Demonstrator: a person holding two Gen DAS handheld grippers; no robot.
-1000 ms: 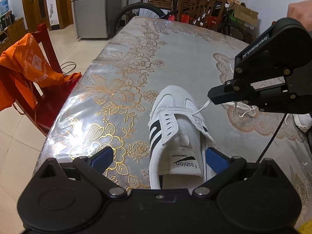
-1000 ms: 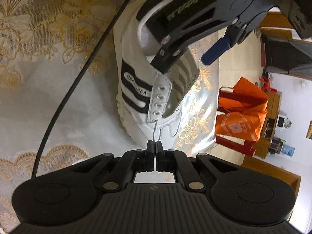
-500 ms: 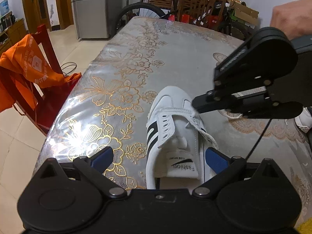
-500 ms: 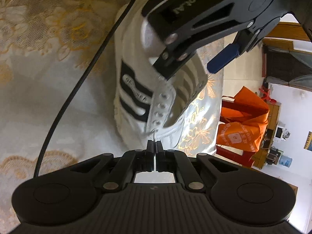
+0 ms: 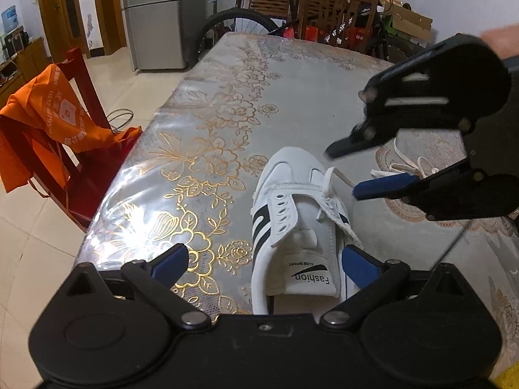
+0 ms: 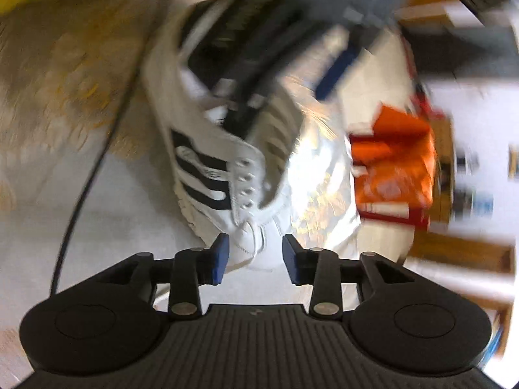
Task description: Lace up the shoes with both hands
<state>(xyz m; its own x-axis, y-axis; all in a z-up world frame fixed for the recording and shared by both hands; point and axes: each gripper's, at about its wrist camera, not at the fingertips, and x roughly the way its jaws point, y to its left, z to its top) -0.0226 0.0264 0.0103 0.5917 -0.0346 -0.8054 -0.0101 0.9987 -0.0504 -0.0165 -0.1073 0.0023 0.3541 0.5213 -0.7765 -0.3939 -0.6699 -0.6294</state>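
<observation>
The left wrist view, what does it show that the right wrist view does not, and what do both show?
Only the left wrist view shows the shoe's tongue label, the loose lace by the open right gripper, the bicycle and the fridge. Only the right wrist view, blurred, shows the shoe's striped outer side and a black cable. Both show the white shoe, the table and the orange bag.

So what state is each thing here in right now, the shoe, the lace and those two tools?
Shoe: upright on the table, tongue exposed, most eyelets empty.
Lace: threaded only near the toe, loose end free, not gripped.
Right tool: jaws apart, just been opening, nothing between the pads.
Left tool: jaws wide, straddling the shoe's heel end, not pressing it.
Orange bag: draped over a red chair.
</observation>
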